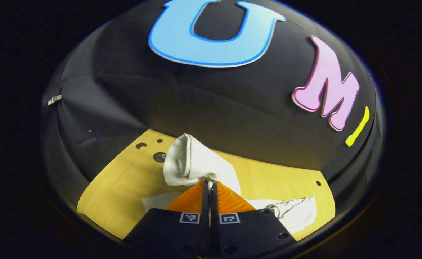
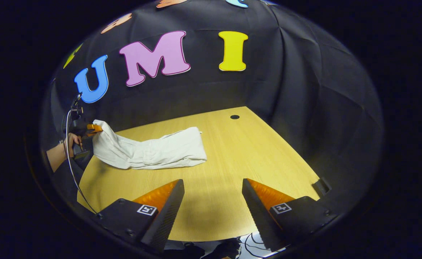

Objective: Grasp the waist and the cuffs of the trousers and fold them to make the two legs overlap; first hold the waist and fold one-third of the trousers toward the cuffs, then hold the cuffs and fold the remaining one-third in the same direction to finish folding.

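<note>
From my right gripper view I see the black cloth wall [image 2: 304,90] closing the booth on all sides, hanging in soft creases behind and beside the pale yellow wooden bench [image 2: 232,162], which has a small dark round hole [image 2: 234,117] near its far edge. On the bench lie the off-white fabric trousers [image 2: 149,151], wrinkled and folded lengthwise into one long band; their long axis runs across the bench, one end flat toward the middle, the other end lifted at the bench's left edge. There my left gripper [image 2: 95,128], held in a hand [image 2: 72,141], has that raised end; in the left gripper view its fingers [image 1: 196,196] are pressed together on a bunched fold of the trousers [image 1: 193,162], the rest trailing down onto the bench [image 1: 121,187]. My right gripper [image 2: 212,201] hovers over bare bench, well apart from the trousers, its fingers [image 2: 167,208] spread wide with nothing between them.
</note>
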The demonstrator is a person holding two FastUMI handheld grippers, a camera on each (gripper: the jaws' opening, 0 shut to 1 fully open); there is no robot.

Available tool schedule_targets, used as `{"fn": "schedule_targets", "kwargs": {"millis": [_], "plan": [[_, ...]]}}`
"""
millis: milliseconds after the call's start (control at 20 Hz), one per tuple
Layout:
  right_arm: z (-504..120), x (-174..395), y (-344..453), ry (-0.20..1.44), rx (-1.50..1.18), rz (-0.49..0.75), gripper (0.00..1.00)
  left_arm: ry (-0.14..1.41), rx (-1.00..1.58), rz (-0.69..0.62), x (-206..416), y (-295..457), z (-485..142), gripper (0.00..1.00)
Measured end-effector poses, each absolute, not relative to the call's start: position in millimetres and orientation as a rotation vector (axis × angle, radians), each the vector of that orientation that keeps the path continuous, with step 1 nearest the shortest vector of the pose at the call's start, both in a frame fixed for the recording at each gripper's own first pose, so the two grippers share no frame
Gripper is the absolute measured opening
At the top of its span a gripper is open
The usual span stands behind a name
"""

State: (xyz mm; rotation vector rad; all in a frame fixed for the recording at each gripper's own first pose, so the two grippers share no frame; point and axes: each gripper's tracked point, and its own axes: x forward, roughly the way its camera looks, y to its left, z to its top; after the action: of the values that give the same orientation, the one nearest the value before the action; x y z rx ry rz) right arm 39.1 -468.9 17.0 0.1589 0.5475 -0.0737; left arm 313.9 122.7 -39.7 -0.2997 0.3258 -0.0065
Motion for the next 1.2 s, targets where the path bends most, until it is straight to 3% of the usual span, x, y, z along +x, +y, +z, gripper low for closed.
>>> {"fn": "schedule_targets", "kwargs": {"millis": [350, 650, 1050, 1200], "plan": [[13, 65, -527, 0.532, 0.167, -0.003, 0.99, 0.257, -0.295, -0.056, 297, -6, 20, 0.05], [10, 84, -564, 0.500, 0.064, 0.104, 0.99, 0.245, -0.313, -0.068, 283, -120, 26, 0.05], [-7, 89, -590, 0.533, 0.114, 0.183, 0.99, 0.312, -0.257, -0.148, 271, -247, -33, 0.02], [-12, 89, -594, 0.546, 0.121, 0.192, 0.99, 0.361, -0.178, -0.146, 270, -272, -65, 0.06]]}}
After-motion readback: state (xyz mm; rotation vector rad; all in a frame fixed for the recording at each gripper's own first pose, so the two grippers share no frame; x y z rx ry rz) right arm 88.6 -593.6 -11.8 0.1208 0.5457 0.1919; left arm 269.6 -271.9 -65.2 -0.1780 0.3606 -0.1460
